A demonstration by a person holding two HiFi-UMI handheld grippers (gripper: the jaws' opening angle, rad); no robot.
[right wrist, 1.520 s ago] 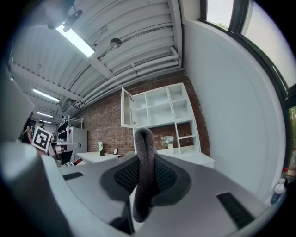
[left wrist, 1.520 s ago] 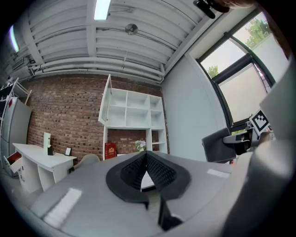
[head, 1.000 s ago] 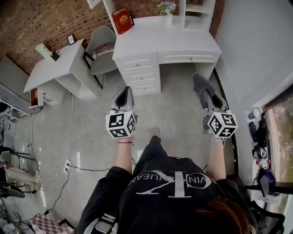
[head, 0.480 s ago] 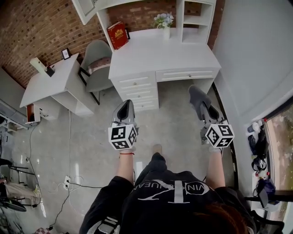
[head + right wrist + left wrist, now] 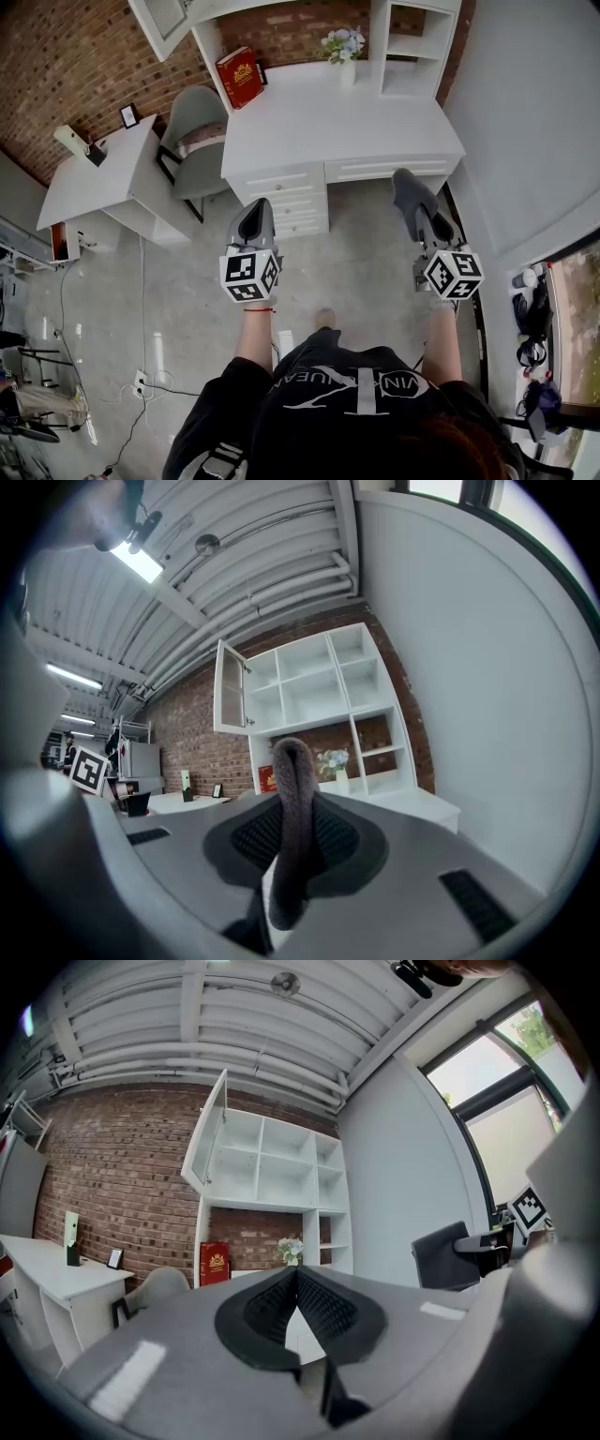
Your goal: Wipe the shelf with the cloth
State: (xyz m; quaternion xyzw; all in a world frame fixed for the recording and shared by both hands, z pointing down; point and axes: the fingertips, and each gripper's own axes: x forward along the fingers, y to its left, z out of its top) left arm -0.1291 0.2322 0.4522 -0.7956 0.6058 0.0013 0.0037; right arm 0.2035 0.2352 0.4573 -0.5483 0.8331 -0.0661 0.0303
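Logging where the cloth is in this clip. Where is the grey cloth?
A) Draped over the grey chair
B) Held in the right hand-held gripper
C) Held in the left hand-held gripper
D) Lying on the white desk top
B: in the right gripper view the grey cloth stands pinched between the jaws of the right hand-held gripper, while the left hand-held gripper has its jaws together on nothing.

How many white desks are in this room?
2. A big desk with drawers stands ahead under the shelf unit; a smaller desk is left of it, beside the grey chair. Others may be out of view.
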